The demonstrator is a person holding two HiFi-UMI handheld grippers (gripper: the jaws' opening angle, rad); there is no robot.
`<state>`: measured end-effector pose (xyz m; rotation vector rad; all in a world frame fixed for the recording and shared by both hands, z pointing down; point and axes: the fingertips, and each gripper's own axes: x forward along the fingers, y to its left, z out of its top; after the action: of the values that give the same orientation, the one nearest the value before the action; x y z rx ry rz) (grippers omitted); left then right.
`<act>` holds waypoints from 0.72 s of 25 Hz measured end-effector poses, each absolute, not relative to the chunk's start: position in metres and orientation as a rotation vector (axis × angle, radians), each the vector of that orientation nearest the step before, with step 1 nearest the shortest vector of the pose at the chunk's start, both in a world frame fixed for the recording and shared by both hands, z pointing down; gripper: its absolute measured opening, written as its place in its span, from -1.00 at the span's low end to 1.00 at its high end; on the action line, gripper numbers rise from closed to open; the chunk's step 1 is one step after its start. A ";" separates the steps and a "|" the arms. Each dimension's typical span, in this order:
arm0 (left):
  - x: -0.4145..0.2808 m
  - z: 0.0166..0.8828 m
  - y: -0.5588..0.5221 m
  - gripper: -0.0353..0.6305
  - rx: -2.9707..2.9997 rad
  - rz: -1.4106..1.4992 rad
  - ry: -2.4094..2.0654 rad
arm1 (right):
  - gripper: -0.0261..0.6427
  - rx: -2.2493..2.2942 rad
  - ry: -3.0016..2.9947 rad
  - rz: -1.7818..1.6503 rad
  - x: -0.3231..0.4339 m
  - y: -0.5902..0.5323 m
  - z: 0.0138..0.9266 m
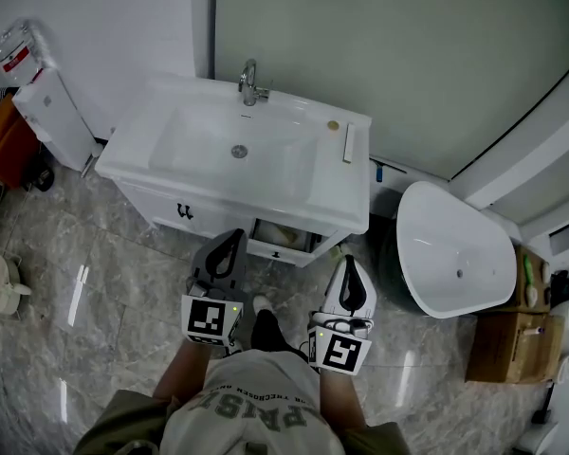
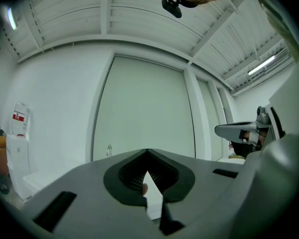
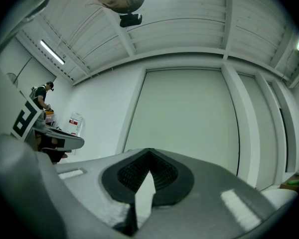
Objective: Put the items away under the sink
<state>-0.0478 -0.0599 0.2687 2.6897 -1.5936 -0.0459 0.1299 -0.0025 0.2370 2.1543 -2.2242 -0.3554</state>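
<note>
Left of the sink (image 1: 308, 190) a narrow white cabinet (image 1: 59, 119) leans against the wall, with a clear pack bearing a red label (image 1: 15, 49) on top of it and something orange (image 1: 8, 142) beside it at the picture's edge. At the sink's back rim stands the chrome tap (image 1: 250, 84), and the basin below it holds nothing I can see. On the flat ledge at the sink's right end lie the two things I have to deal with: a small round disc (image 1: 333, 125) and, just right of it, a white bar (image 1: 349, 143), lying apart and not touching. Under the sink's front edge, toward its right side, a drawer (image 1: 283, 239) stands partly pulled out; what lies inside I cannot tell. My left claw (image 1: 231, 237) hangs in front of the sink, just left of that drawer, pointing level at it, with its jaws pressed together at the tips and nothing clamped between them. My right claw (image 1: 349, 261) sits just right of the drawer, off the sink's front right corner, tipped slightly upward, its jaws likewise closed tip to tip and holding nothing. Both claws are well short of the ledge where the disc and the bar lie. Right of the sink stands a white oval tub (image 1: 455, 250) on the marble floor (image 1: 123, 292), and further right a wooden crate (image 1: 510, 347).
</note>
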 end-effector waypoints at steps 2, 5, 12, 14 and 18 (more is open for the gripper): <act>-0.046 0.271 -0.060 -0.87 2.690 -0.037 -1.580 | -0.92 2.134 -2.220 -0.340 0.129 -0.005 0.240; -0.044 0.275 -0.059 -0.87 2.694 -0.022 -1.562 | -0.93 2.134 -2.208 -0.324 0.130 -0.008 0.241; -0.041 0.273 -0.057 -0.87 2.702 -0.025 -1.556 | -0.93 2.121 -2.221 -0.328 0.124 -0.008 0.241; -0.042 0.274 -0.057 -0.87 2.702 -0.019 -1.560 | -0.93 2.123 -2.219 -0.326 0.124 -0.008 0.241; -0.043 0.272 -0.057 -0.87 2.693 -0.026 -1.565 | -0.93 2.135 -2.212 -0.319 0.126 -0.008 0.241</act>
<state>-0.0430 -0.0570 0.2717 2.6933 -1.5649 -0.0256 0.1260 -0.0080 0.2413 2.1345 -2.2121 -0.3187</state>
